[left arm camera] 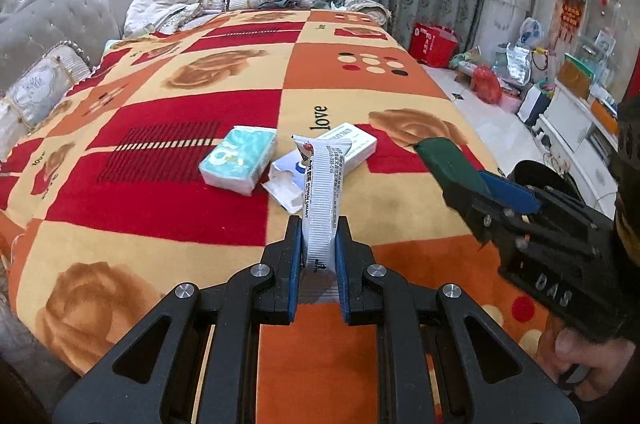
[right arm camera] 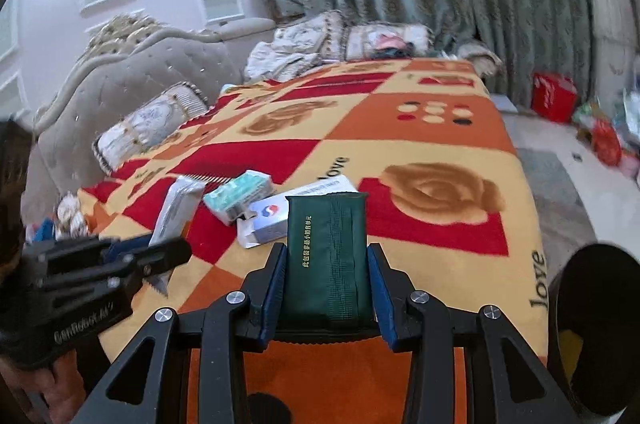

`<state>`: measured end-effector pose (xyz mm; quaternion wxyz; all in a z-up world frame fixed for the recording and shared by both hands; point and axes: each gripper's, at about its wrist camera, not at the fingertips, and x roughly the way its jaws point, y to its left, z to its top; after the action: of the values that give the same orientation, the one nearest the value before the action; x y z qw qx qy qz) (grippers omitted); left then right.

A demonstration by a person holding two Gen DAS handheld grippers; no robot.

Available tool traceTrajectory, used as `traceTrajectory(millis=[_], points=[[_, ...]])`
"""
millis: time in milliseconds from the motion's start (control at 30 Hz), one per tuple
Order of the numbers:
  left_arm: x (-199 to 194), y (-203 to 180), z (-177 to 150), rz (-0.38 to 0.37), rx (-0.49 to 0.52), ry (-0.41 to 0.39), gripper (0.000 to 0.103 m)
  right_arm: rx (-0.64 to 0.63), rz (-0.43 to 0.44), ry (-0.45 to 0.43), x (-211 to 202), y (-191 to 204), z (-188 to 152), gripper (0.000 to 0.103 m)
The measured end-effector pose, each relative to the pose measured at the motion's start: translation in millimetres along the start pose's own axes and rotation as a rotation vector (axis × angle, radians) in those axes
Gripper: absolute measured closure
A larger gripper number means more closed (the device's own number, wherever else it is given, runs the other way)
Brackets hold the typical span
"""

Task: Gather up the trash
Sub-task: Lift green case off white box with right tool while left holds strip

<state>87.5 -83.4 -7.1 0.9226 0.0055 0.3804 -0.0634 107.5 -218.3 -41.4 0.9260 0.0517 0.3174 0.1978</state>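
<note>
My left gripper [left arm camera: 318, 236] is shut on a white stick wrapper [left arm camera: 322, 195] and holds it upright above the bed; it also shows in the right wrist view [right arm camera: 178, 207]. My right gripper [right arm camera: 326, 264] is shut on a dark green packet [right arm camera: 326, 256], seen from the side in the left wrist view [left arm camera: 448, 153]. On the patterned blanket [left arm camera: 160, 207] lie a teal tissue pack [left arm camera: 240, 159] and an opened white carton [left arm camera: 348, 147], both in front of the grippers. They also show in the right wrist view: tissue pack [right arm camera: 238, 193], carton [right arm camera: 268, 220].
A black bin [right arm camera: 596, 328] stands at the bed's right edge, also in the left wrist view [left arm camera: 540, 175]. Pillows [left arm camera: 44, 87] and a padded headboard [left arm camera: 52, 19] are to the left. Curtains hang behind. Bags and clutter [left arm camera: 488, 79] cover the floor at the right.
</note>
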Motion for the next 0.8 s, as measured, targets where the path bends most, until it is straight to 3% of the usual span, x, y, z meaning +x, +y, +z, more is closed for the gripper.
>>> traceTrajectory(millis=[100,500,800], points=[[-1,-4,-1,0.006,0.010,-0.003,0.090,0.015,-0.049,-0.018,-7,-8,3,0.065],[-5,-18,-2,-0.010,0.035,0.002,0.090,0.051,-0.078,-0.023,-21,-29,1,0.065],[-17,10,-5,-0.031,-0.055,-0.006,0.090,0.009,-0.081,-0.044,-12,-14,1,0.065]])
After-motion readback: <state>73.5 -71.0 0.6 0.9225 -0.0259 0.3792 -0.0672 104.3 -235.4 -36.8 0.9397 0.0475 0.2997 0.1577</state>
